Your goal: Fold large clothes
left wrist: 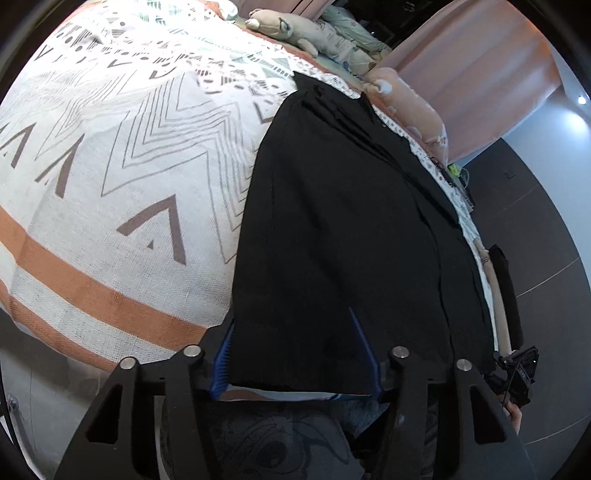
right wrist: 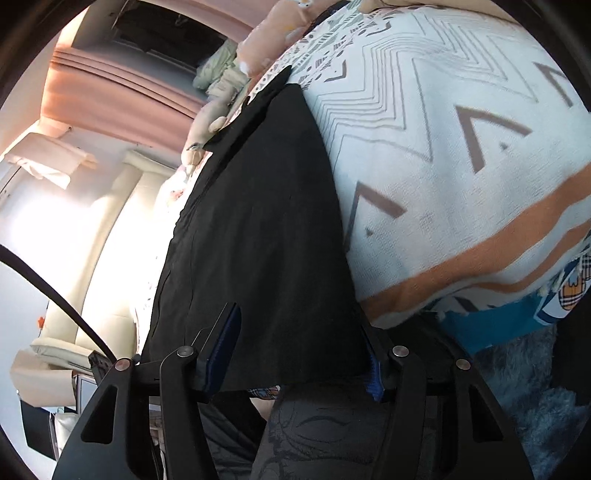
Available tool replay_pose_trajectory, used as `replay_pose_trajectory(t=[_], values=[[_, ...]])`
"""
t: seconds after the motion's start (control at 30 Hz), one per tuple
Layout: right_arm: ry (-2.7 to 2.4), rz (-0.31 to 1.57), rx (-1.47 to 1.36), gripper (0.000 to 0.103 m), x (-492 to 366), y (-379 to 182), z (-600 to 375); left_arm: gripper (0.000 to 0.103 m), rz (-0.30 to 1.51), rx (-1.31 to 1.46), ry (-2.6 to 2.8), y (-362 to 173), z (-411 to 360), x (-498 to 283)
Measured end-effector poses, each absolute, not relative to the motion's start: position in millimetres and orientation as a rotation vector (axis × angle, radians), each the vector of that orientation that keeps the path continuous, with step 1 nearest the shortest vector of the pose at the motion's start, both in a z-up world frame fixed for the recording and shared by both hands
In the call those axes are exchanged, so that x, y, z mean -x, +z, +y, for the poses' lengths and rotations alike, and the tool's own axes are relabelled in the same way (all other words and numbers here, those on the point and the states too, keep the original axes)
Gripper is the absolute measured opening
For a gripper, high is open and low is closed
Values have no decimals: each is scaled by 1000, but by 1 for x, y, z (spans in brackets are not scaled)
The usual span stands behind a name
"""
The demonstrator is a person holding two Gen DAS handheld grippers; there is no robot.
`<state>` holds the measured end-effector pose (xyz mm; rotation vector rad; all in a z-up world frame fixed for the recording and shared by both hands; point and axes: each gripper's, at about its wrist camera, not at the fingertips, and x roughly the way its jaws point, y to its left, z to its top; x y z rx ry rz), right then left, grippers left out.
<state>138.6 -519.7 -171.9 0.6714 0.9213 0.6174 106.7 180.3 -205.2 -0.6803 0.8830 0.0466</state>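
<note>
Garment: a black garment (left wrist: 332, 221) is lying flat and lengthwise on the bed, its near hem hanging at the bed's edge.
Bedspread: a white bedspread (left wrist: 129, 166) with grey zigzags and orange stripes is lying under the cloth.
Left gripper: the left gripper (left wrist: 295, 347) is sitting at the near hem, jaws about half open; the hem is running between the blue fingers (left wrist: 223, 363), but I cannot tell if the pads are pressing on it.
Right gripper: the right gripper (right wrist: 295, 347) is straddling the hem (right wrist: 280, 376) the same way, half open, grip unclear.
Left view only: a stuffed toy (left wrist: 280, 27) at the far end of the bed, a pink curtain (left wrist: 480, 74), dark floor, and the other gripper's body at the right edge.
Right view only: a cream armchair (right wrist: 118, 240), a bright window area, and blue patterned bedding (right wrist: 509, 325) under the bedspread.
</note>
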Motion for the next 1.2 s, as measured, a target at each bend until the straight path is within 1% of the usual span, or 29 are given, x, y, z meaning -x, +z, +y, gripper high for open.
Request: replay_pose_trajectory(t=[0.07,0.1,0.17,0.2,0.23,0.27,0.3,0.4,0.57,0.73,0.97,1.2], values=[[628,918,-660,57,-138,-170,-513,49,880,675,50,-205,182,-108],[634,918,-670,56,-137,-171,-513,45,883,673,53,-205,183,-109],[639,923,-701,56,-139,-170,-517,31,889,667,79,-205,186,-109],[638,925,-700,52,-141,-169,-517,17,892,667,98,-205,187,-107],[621,920,-677,45,-141,-165,-517,17,887,678,103,-206,189,-106],[603,912,-651,12,-138,-164,-520,16,875,687,109,-205,190,-103],[593,908,-631,2,-136,-162,-519,14,863,682,117,-202,189,-100],[542,852,-625,0,-129,-146,-512,8,821,665,125,-188,187,-93],[532,718,-569,0,-108,-95,-505,8,744,639,136,-151,189,-79],[547,636,-582,0,-84,-59,-512,7,679,607,138,-108,180,-59],[597,558,-558,0,-36,-25,-532,7,602,564,144,-59,167,-16],[603,518,-574,0,12,-10,-548,7,529,551,132,-39,156,41]])
